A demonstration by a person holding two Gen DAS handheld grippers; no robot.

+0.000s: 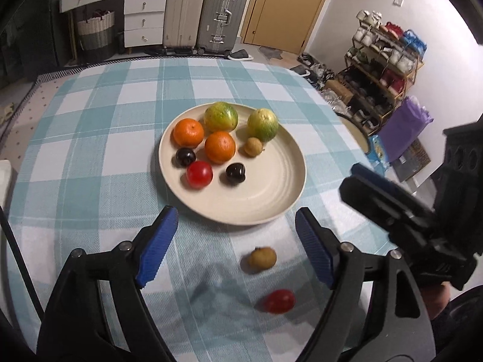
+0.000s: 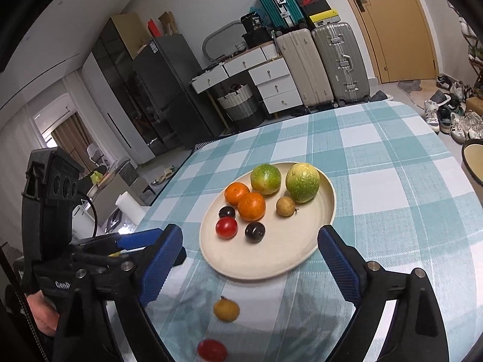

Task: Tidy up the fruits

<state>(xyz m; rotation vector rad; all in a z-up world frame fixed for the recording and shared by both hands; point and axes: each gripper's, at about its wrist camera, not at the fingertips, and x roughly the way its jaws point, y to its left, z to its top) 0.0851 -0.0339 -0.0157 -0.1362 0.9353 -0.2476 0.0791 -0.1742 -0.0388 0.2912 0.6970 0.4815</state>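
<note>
A cream plate [image 1: 271, 205] [image 2: 256, 274] on the checked cloth holds two oranges [image 1: 219, 147], two green fruits [image 1: 262, 124], two dark plums [image 1: 236, 173], a red tomato [image 1: 199, 174] and a small brown fruit [image 1: 253, 147]. Off the plate, on the cloth near me, lie a loose brown fruit [image 1: 262, 258] [image 2: 226, 309] and a loose red fruit [image 1: 279, 301] [image 2: 212, 350]. My left gripper [image 1: 235, 214] [image 2: 135, 239] is open above the plate's near rim, holding nothing. My right gripper [image 2: 250, 235] [image 1: 353, 178] is open too, wide and empty, beside the left one.
A second dish [image 2: 472, 163] sits at the table's right edge. The cloth's far edge drops toward suitcases [image 1: 205, 15] and white drawers. A shoe rack [image 1: 383, 69] and shoes lie on the floor to the right.
</note>
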